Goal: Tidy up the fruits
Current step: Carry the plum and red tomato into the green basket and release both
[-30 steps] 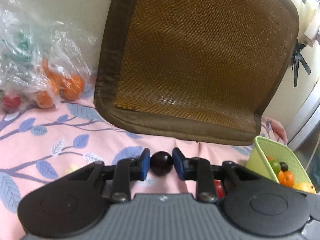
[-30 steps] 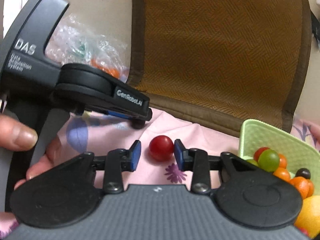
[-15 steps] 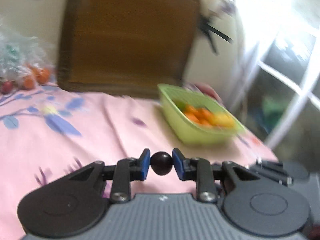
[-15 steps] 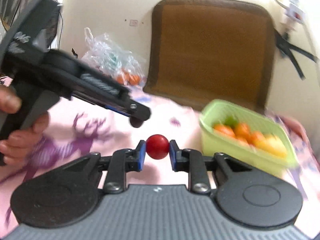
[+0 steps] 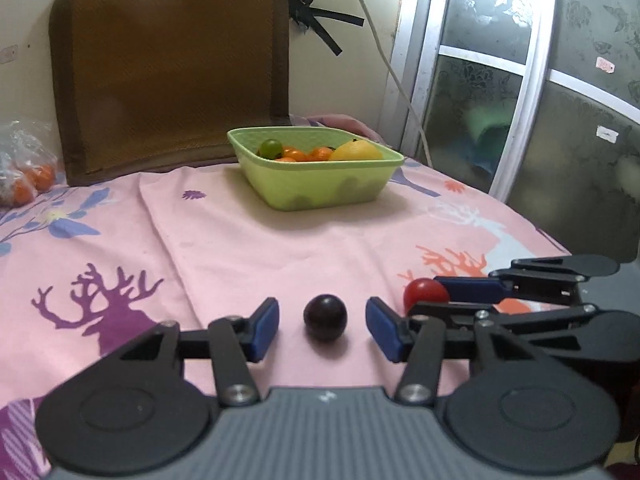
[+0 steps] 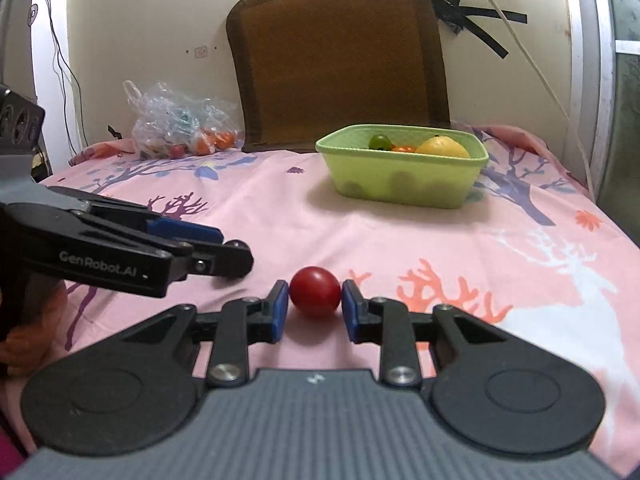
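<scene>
1. The dark purple fruit (image 5: 325,317) lies on the pink sheet (image 5: 248,240) near the front edge of the bed, between the blue pads of the left gripper (image 5: 322,330), touching neither; these jaws are opening, released.
2. Just to its right, the red fruit (image 6: 315,291) sits between the pads of the right gripper (image 6: 314,312); those jaws are also opening, only narrowly apart, and whether the pads still press on it cannot be told.
3. Well beyond, toward the far edge, the green basket (image 5: 320,188) holds a green fruit, small orange ones and a yellow one.
4. A brown woven cushion (image 6: 340,56) leans against the wall behind.
5. A plastic bag of fruit (image 6: 180,126) lies at the far left corner.
</scene>
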`<action>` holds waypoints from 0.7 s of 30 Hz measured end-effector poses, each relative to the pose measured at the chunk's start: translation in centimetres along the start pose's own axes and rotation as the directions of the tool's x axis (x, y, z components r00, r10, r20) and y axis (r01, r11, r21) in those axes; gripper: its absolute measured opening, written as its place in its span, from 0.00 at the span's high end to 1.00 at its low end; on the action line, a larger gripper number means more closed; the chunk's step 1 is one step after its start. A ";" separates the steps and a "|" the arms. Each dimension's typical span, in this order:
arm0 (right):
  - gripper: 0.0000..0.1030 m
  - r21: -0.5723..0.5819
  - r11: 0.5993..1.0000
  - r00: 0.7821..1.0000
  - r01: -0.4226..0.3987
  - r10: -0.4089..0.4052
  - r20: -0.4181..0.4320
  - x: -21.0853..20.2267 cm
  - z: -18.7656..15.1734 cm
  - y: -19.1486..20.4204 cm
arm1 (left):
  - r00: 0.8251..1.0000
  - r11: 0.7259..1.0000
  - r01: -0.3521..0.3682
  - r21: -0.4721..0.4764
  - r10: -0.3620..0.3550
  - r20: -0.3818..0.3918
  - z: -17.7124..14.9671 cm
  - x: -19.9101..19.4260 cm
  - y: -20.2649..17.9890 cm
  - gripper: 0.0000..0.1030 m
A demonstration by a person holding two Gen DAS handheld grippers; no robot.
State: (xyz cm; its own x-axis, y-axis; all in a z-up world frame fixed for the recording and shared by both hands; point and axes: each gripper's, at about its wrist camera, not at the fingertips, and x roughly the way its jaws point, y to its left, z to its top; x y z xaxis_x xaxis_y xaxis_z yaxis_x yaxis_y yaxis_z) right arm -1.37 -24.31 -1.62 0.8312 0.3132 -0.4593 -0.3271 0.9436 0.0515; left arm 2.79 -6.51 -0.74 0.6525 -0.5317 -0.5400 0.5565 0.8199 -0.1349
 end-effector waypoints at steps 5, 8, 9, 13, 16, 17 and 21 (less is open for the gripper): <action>0.69 -0.003 1.000 1.000 0.001 -0.001 -0.022 -0.3 -0.4 -0.1 | 1.000 1.000 0.007 0.024 -0.006 -0.012 -0.3 0.5 -0.5 0.59; 0.71 -0.004 1.000 1.000 -0.009 0.009 -0.018 -0.4 -0.5 -0.5 | 1.000 0.999 0.023 0.038 -0.023 -0.022 -0.1 0.8 -0.7 0.76; 0.71 -0.002 1.000 1.000 -0.013 0.013 -0.014 -0.5 -0.5 -0.7 | 0.999 0.999 0.036 0.032 -0.035 -0.025 0.3 0.9 -0.6 0.76; 0.71 0.003 1.000 0.998 0.023 -0.024 0.054 -0.8 1.0 -1.5 | 0.998 0.998 0.061 0.007 -0.061 0.021 3.7 1.5 0.2 0.76; 0.71 0.022 0.998 0.990 0.056 -0.059 0.132 -0.4 3.4 -3.2 | 0.993 0.997 0.074 -0.022 -0.071 0.094 7.7 2.8 1.0 0.75; 0.71 0.029 0.997 0.985 0.066 -0.070 0.159 0.0 4.3 -3.8 | 0.992 0.997 0.070 -0.031 -0.066 0.109 8.7 3.4 1.2 0.75; 0.70 0.017 0.993 0.970 0.113 -0.114 0.214 3.3 7.2 -5.6 | 0.991 0.988 0.095 -0.122 -0.082 0.105 12.4 7.7 2.9 0.75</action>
State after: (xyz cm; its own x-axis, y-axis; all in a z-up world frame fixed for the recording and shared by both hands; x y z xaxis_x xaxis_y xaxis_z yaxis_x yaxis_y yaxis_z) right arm 6.46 -27.79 2.91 0.9400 0.2195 -0.2613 -0.2236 0.9746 0.0144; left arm 15.84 -10.86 5.03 0.6548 -0.6164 -0.4373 0.5490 0.7856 -0.2854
